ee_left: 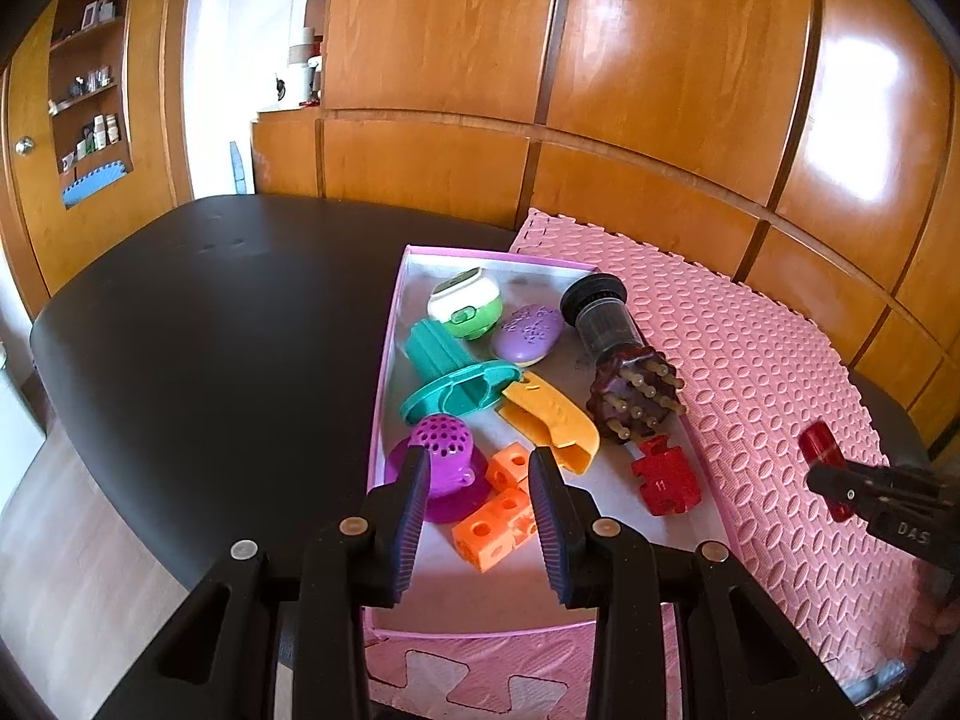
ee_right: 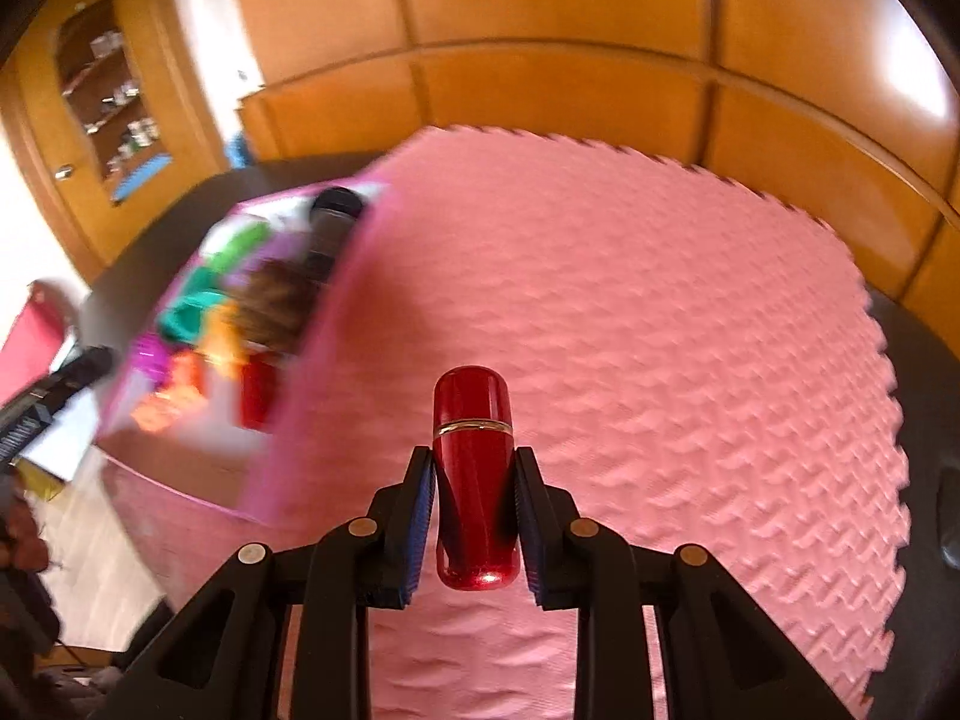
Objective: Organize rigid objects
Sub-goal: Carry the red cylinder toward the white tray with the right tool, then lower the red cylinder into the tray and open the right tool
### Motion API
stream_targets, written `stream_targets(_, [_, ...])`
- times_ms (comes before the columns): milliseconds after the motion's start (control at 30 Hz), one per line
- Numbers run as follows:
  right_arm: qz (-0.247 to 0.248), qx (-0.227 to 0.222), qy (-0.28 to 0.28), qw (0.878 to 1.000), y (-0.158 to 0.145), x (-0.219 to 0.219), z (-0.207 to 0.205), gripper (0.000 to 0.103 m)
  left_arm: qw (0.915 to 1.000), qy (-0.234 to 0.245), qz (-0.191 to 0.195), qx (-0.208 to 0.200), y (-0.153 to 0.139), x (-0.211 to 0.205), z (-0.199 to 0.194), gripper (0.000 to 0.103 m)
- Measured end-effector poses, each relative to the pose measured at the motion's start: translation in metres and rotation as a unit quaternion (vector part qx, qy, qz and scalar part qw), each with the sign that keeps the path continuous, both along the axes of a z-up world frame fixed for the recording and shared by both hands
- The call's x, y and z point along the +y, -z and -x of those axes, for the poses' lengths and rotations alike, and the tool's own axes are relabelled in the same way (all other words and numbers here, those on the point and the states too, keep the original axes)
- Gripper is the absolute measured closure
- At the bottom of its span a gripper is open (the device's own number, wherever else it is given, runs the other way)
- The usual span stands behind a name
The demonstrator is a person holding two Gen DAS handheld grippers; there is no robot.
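Wood-panelled cabinets (ee_left: pixel 660 90) fill the bkgd; below them a dark round table (ee_left: pixel 210 330) carries a pink foam mat (ee_left: pixel 780 390) w/ a shallow pink-rimmed box (ee_left: pixel 384 372) on its left part.

Far left in the box: purple perforated cup (ee_left: pixel 441 450), teal flanged piece (ee_left: pixel 456 384), green-white pod (ee_left: pixel 465 300). Then orange cube blocks (ee_left: pixel 498 510), lilac oval (ee_left: pixel 528 333), yellow scoop-like piece (ee_left: pixel 552 420), dark studded massager (ee_left: pixel 636 399) w/ a black cylinder (ee_left: pixel 600 315) behind it resting on the box's right rim, and a red puzzle piece (ee_left: pixel 666 477).

Left gripper (ee_left: pixel 480 516) hangs over the box's near end, jaws a modest gap apart, nothing between them; the orange blocks sit below, not pinched.

Right of the box, over bare mat, the right gripper (ee_right: pixel 474 516) is clamped on a glossy red capsule-shaped case (ee_right: pixel 474 468) w/ a gold band, pads on its lower body, cap end pointing fwd.

Risks, as I judge them:
- Case is smooth and rounded, so it could squirt out of the pads if swung fast; the right wrist view is smeared on its left side, which probably means quick motion.
- Box is crowded; dropping the case in from height could bounce it off the massager or nudge the black cylinder off the rim.
- Both tools heading for the same near end could collide.
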State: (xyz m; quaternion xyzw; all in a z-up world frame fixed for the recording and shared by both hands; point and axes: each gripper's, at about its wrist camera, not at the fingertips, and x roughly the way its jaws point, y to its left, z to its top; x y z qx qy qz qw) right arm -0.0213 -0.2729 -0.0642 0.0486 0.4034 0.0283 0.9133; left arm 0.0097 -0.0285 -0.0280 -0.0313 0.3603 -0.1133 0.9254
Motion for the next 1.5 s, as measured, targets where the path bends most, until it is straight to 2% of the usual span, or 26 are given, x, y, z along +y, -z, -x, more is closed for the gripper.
stream_targets(267, [-0.031,-0.014,-0.081,0.996,-0.019,0.069,-0.021,0.078,0.9998,-0.019,0.008,-0.001,0.002,0.017,-0.001,0.068])
stream_targets(433, [-0.042,-0.001,-0.104,0.994,-0.012,0.099,-0.035,0.078,0.9993,-0.036,0.011,-0.004,0.001,0.030,-0.002,0.068])
stream_targets(533, [-0.038,0.021,-0.119,0.992,0.002,0.117,-0.045,0.078,0.9990,-0.043,0.011,-0.001,0.003,0.036,-0.003,0.068])
stream_targets(700, [-0.010,0.077,-0.105,0.991,0.038,0.129,-0.064,0.078,0.9990,-0.043,0.009,0.006,0.008,0.038,-0.001,0.068])
stream_targets(1100, [0.011,0.048,-0.070,0.996,0.042,0.116,-0.058,0.077,0.9993,-0.036,0.003,0.009,0.009,0.030,-0.001,0.068])
stream_targets(1267, [0.015,0.045,-0.073,0.996,0.043,0.121,-0.053,0.068,0.9995,-0.030,-0.001,0.008,0.007,0.027,0.000,0.068])
stream_targets(1500, [0.000,0.022,-0.059,0.998,0.029,0.118,-0.031,0.066,0.9995,-0.029,-0.006,0.008,0.006,0.023,0.000,0.068])
